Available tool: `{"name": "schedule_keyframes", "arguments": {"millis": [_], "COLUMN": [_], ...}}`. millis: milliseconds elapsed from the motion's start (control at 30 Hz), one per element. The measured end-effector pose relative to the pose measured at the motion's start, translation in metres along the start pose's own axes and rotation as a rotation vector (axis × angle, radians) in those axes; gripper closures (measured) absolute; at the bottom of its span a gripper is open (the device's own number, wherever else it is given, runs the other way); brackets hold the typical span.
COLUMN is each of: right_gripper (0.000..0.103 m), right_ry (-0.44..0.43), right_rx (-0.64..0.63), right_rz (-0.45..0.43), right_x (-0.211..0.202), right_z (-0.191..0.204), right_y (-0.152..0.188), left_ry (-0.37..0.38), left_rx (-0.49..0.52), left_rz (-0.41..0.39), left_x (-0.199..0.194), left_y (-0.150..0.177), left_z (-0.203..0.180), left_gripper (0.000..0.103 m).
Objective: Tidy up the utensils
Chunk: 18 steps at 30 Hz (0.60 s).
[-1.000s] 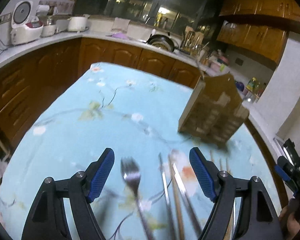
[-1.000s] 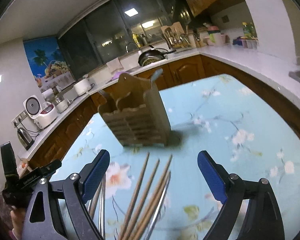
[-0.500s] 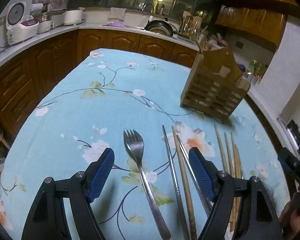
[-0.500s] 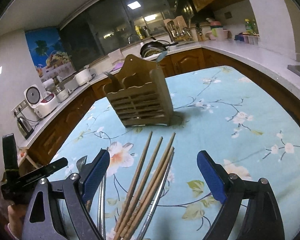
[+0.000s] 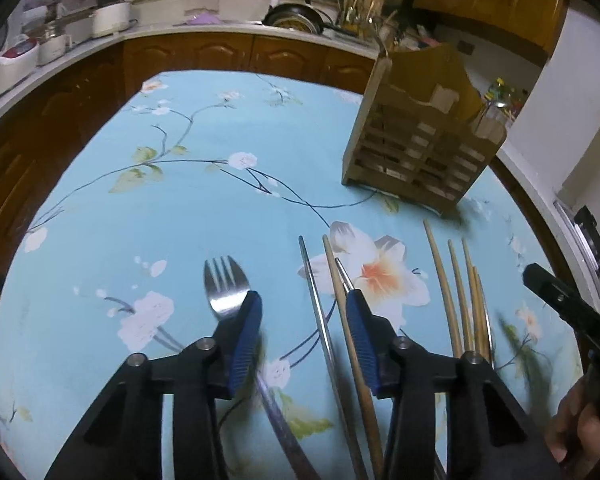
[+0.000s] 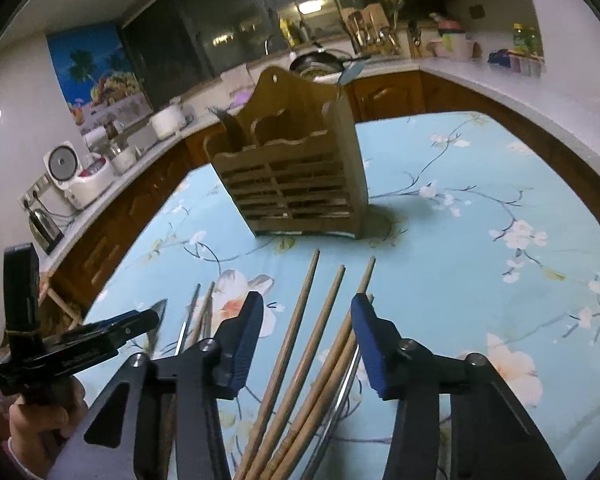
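A metal fork (image 5: 225,288), a metal chopstick (image 5: 314,292), a wooden chopstick (image 5: 338,280) and several more wooden chopsticks (image 5: 458,292) lie on the blue floral tablecloth (image 5: 180,208). A slatted wooden utensil holder (image 5: 422,148) stands beyond them. My left gripper (image 5: 302,310) is open and half closed, low over the metal chopstick, its left pad beside the fork. My right gripper (image 6: 307,312) is open and half closed over the wooden chopsticks (image 6: 300,340), with the holder (image 6: 296,184) ahead. Neither grips anything.
Wooden cabinets and a white counter (image 5: 228,28) ring the table's far side, with a rice cooker (image 6: 80,168), pots and a wok (image 5: 296,20). The other hand-held gripper shows at the right edge of the left wrist view (image 5: 572,312) and the left edge of the right wrist view (image 6: 72,348).
Both grippers have narrowed from wide open to about half open and dropped closer to the utensils. The left one now straddles the metal chopstick beside the fork.
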State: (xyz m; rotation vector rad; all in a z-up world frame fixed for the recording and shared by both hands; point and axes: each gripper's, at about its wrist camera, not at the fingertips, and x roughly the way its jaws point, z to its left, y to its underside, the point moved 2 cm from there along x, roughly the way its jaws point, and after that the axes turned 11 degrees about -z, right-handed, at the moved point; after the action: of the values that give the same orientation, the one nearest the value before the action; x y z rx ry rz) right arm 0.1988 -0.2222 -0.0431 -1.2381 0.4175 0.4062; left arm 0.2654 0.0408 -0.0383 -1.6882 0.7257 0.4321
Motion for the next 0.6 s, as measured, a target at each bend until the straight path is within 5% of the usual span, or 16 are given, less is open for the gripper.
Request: {"name": "schedule_keyframes", "arguments": {"millis": [300, 600], "right_gripper": [0.076, 0.082], "right_ry": [0.022, 0.073], "right_rx": [-0.016, -0.028], "right_rz": [0.097, 0.179], "right_x": [0.043, 0.081], "right_z": [-0.001, -0.012], "right_y": [0.004, 0.01], "left_ry": [-0.007, -0.038], "left_rx": [0.013, 0.068], "left_rz": [0.057, 0.108], "left_x": [0.042, 0.077], "left_y": [-0.013, -0.015], "left_z": [-0.006, -0.015], "left_gripper": [0.075, 0.085]}}
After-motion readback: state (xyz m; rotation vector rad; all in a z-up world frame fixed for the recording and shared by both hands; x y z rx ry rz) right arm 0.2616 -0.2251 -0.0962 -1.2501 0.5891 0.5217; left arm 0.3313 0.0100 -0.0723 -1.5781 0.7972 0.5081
